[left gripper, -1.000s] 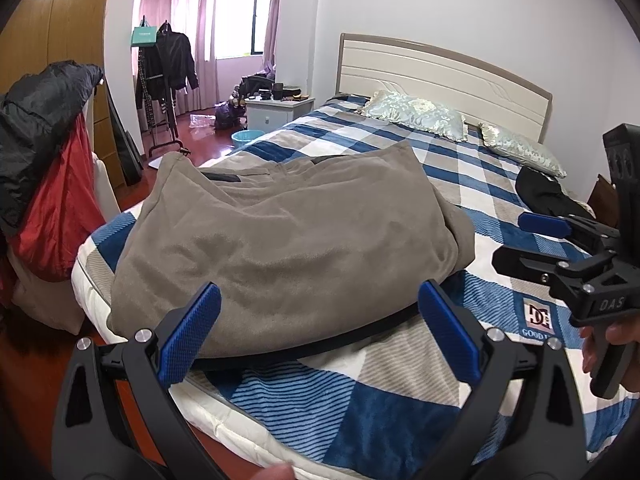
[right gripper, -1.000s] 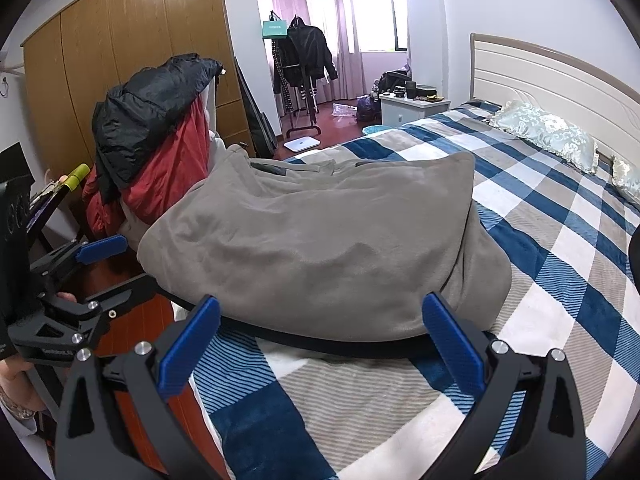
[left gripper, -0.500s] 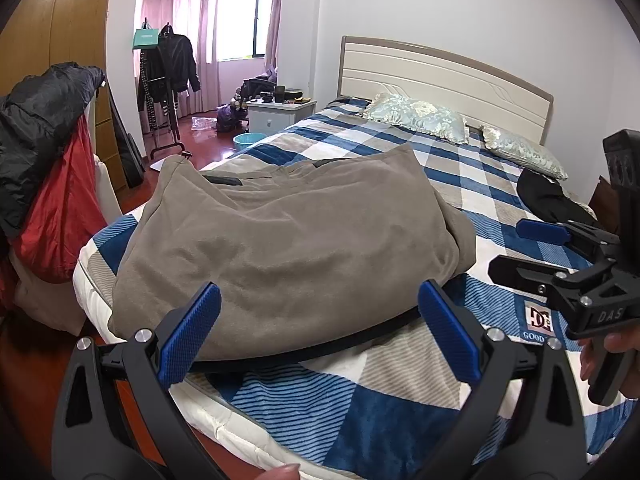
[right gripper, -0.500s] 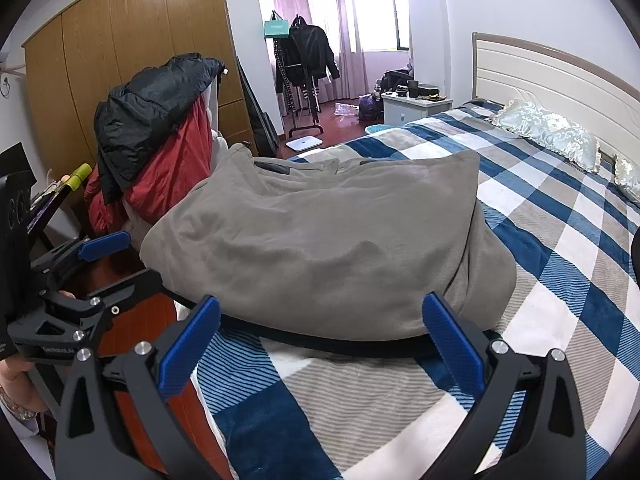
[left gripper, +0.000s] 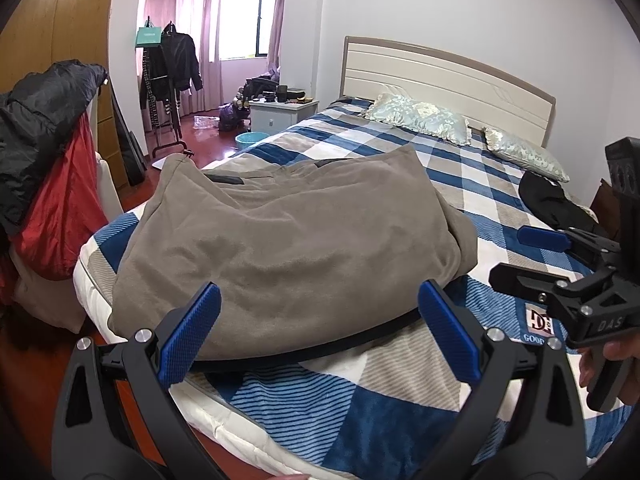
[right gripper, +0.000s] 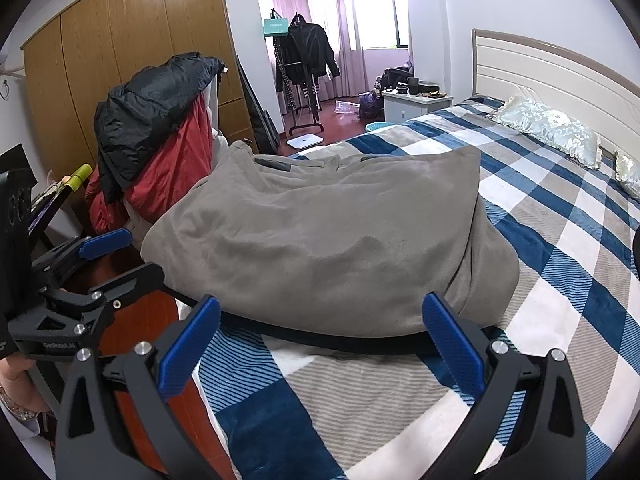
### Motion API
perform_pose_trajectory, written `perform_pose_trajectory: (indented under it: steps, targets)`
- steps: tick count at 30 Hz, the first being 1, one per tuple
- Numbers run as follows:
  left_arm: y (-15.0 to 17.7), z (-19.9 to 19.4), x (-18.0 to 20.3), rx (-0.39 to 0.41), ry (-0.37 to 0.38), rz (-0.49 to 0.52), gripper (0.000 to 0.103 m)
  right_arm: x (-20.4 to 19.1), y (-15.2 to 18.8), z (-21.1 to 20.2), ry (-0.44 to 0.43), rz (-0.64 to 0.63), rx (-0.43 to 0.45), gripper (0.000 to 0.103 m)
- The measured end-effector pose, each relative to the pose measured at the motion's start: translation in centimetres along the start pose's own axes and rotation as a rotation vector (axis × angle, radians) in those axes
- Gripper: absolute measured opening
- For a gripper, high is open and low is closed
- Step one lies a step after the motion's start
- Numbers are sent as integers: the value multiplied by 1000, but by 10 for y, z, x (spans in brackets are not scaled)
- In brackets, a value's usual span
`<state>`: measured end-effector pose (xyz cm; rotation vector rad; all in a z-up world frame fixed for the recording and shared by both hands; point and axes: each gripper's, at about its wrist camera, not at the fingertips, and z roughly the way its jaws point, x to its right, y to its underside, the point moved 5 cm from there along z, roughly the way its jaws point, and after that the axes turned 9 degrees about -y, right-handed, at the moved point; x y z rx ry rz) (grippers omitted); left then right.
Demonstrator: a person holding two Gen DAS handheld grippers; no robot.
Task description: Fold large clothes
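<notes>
A large grey-brown garment [left gripper: 288, 248] is seen heaped in a rounded, partly folded mound near the foot corner of the bed [left gripper: 360, 396], on the side toward the wardrobe [right gripper: 120, 60]; a dark band along its near hem lies on the blue checked blanket. The left gripper [left gripper: 318, 336] is held just short of that hem, its blue fingers [left gripper: 188, 336] spread wide with nothing between them. The right gripper [right gripper: 320, 340] is likewise held above the blanket at the hem, fingers [right gripper: 452, 344] wide apart and empty. Two pillows [left gripper: 420, 118] are seen by the headboard.
</notes>
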<state>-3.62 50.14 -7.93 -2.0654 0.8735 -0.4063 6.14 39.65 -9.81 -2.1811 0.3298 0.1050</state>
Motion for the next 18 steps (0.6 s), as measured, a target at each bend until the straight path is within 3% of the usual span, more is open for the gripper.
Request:
perform_pose_trajectory:
  steps: [5, 18]
  targets:
    - [0, -6, -2, 32, -49, 6, 97, -2, 2, 0, 0, 5, 1, 99]
    - [3, -4, -2, 9, -28, 10, 96, -11, -1, -4, -6, 8, 20, 99]
